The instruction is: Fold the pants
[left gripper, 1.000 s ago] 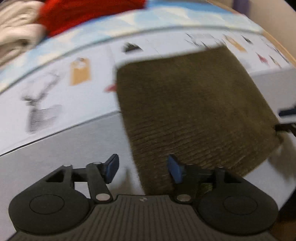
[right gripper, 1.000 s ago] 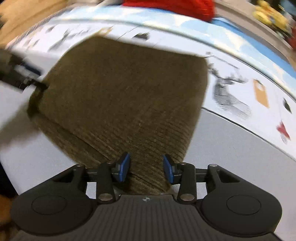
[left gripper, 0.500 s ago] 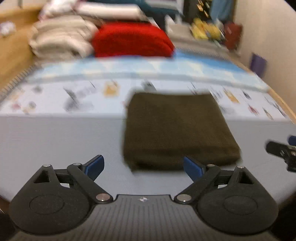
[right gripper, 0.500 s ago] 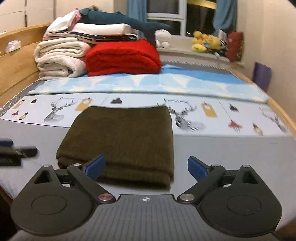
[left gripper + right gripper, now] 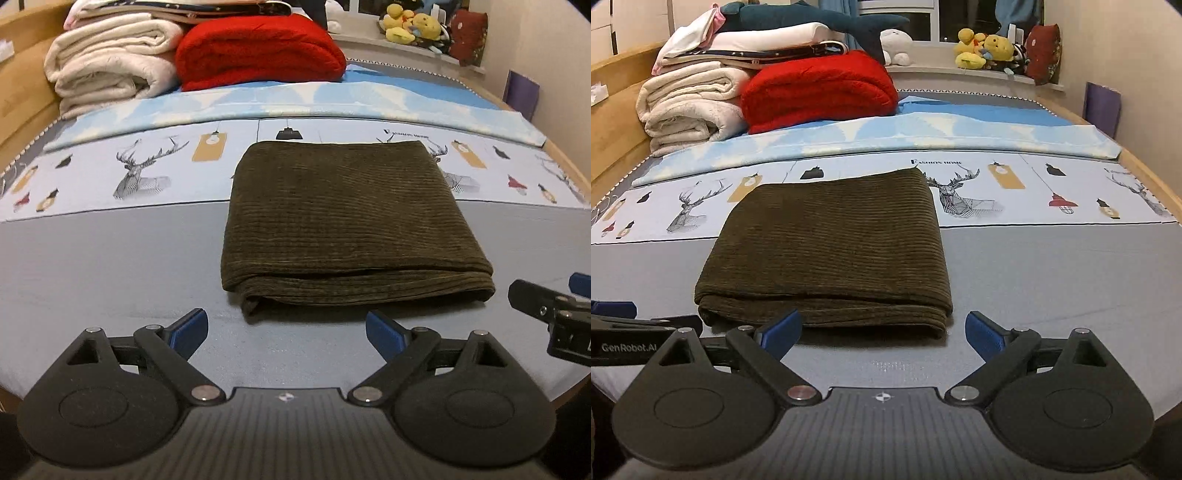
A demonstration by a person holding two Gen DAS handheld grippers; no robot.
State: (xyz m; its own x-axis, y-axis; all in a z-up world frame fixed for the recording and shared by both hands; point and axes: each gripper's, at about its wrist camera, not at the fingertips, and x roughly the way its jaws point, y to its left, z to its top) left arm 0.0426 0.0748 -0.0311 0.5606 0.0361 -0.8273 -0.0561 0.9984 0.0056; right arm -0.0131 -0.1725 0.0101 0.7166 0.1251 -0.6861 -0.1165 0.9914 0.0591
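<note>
Dark olive corduroy pants lie folded into a flat rectangle on the bed, also in the right wrist view as pants. My left gripper hovers just short of the fold's near edge, jaws wide open and empty. My right gripper stands open and empty at the near edge too, a little to the right. The right gripper's tip shows at the right edge of the left wrist view; the left gripper's tip shows at the left edge of the right wrist view. Neither touches the pants.
The bed has a grey sheet and a printed deer-pattern strip. At the head lie a red blanket, cream folded blankets and a blue cover. Plush toys sit on the windowsill. Wooden bed rails run along both sides.
Both grippers opened wide and let go of the pants, then pulled back and up from the fold. The pants now lie flat, farther away in both views.
</note>
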